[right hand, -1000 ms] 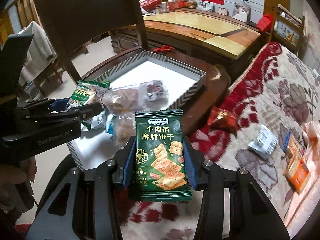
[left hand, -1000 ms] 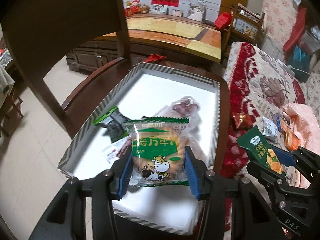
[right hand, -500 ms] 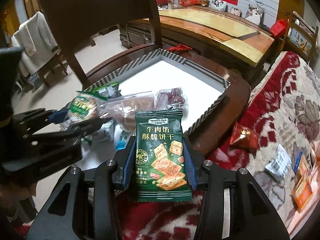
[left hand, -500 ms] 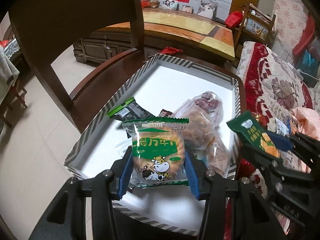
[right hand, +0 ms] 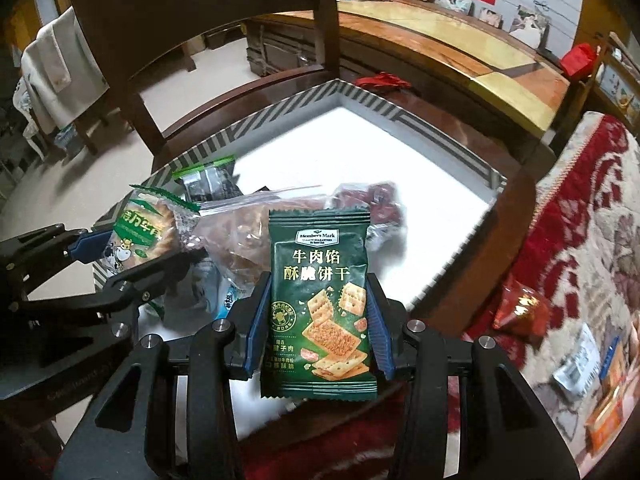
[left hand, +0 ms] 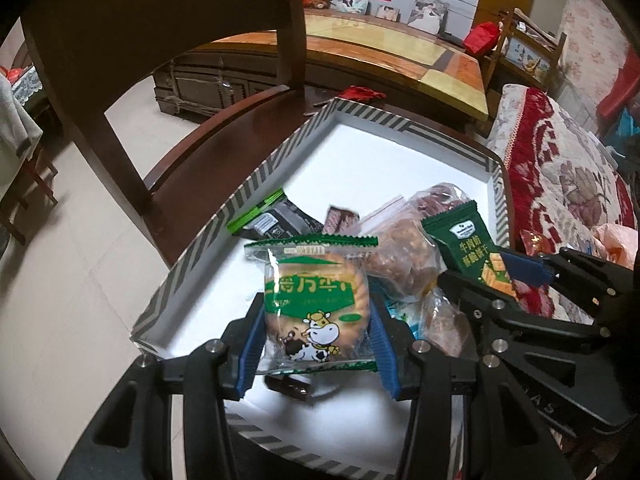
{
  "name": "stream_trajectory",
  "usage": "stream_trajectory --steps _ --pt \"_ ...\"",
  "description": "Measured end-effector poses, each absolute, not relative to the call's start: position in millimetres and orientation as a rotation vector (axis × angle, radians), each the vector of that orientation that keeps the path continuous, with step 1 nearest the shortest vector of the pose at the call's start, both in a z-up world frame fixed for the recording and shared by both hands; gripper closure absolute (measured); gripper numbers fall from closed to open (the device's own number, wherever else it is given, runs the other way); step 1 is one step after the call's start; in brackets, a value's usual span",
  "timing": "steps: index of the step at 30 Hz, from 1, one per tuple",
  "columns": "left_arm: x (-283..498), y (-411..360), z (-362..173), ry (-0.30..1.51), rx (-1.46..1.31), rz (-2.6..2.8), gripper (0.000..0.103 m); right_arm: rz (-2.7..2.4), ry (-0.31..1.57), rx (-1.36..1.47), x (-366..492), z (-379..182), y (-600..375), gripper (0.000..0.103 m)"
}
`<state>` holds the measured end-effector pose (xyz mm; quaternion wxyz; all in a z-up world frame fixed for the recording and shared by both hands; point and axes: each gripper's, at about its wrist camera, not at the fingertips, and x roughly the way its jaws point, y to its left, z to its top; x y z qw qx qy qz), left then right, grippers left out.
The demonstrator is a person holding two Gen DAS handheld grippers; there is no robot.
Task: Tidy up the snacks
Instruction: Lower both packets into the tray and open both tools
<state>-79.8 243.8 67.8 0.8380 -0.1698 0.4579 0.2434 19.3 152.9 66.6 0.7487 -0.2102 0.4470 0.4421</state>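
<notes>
My left gripper [left hand: 316, 332] is shut on a clear cookie packet [left hand: 314, 308] with a green band and a cartoon cow, held over the near part of the white tray [left hand: 240, 196] with striped walls. My right gripper [right hand: 318, 320] is shut on a dark green cracker packet [right hand: 320, 304], held over the tray's near right side. Each gripper shows in the other's view: the right gripper [left hand: 500, 268] with the green packet [left hand: 466, 244], the left gripper [right hand: 120, 256] with the cookie packet [right hand: 142, 236]. In the tray lie clear bags of brown snacks [left hand: 404, 256], a black packet [left hand: 276, 222] and other small packets.
The tray sits on a dark wooden chair seat [left hand: 192, 140], its backrest [left hand: 120, 40] rising at left. A red floral blanket [right hand: 580, 240] at right carries a red wrapper [right hand: 520, 310] and several loose packets [right hand: 580, 364]. A long wooden table [left hand: 380, 44] stands behind.
The right gripper has carried the green cracker packet leftward from the blanket to over the tray. The left gripper with the cookie packet has drifted slightly lower over the tray.
</notes>
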Motion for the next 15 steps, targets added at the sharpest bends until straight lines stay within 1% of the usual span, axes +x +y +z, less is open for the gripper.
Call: stream_trajectory --steps 7,8,9,15 --pt "-75.9 251.0 66.0 0.973 -0.366 0.533 0.052 0.999 1.005 -0.398 30.1 61.1 157.8 0.060" --pt "-75.7 250.5 65.5 0.974 -0.363 0.535 0.052 0.995 1.008 -0.386 31.2 61.1 155.0 0.059" --pt "-75.4 249.7 65.0 0.975 -0.361 0.537 0.052 0.995 1.017 -0.369 32.9 60.9 151.6 0.054" --pt "-75.7 247.8 64.0 0.982 -0.365 0.554 0.050 0.996 0.992 -0.376 26.8 65.7 144.5 0.051"
